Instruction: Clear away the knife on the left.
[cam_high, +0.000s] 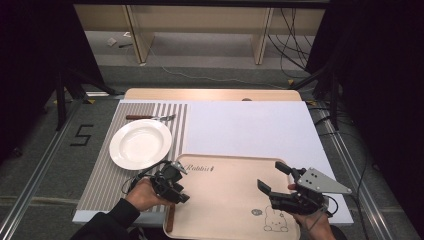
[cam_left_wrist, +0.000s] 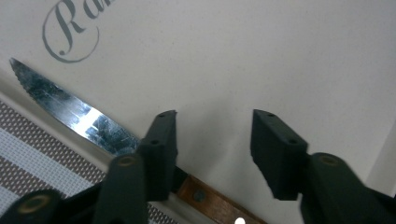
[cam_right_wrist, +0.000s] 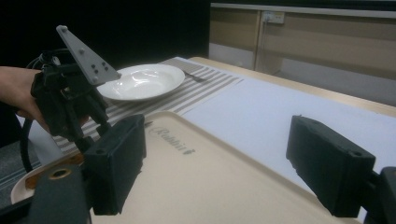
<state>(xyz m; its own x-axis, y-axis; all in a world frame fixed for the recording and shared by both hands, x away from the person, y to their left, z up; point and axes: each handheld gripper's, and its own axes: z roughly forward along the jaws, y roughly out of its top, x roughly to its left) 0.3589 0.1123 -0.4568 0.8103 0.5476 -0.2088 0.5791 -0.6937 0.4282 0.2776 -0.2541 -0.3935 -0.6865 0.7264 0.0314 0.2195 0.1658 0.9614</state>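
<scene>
Left gripper (cam_left_wrist: 212, 135): jaws apart, over the beige tray (cam_high: 230, 185), just beside the knife (cam_left_wrist: 79, 114).
Right gripper (cam_right_wrist: 217, 163): jaws apart, empty, over the tray's near right part.

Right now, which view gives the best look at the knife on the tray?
The left gripper view: the knife lies close up, serrated blade and riveted wooden handle clear, along the tray edge. In the high view its handle end pokes out below the left claw. In the right gripper view, part of the handle shows.

Knife (cam_left_wrist: 84, 116) handle cut off at 6 o'clock, partly hidden behind own jaw; tray (cam_left_wrist: 261, 56) lettering cropped at 12 o'clock.
</scene>
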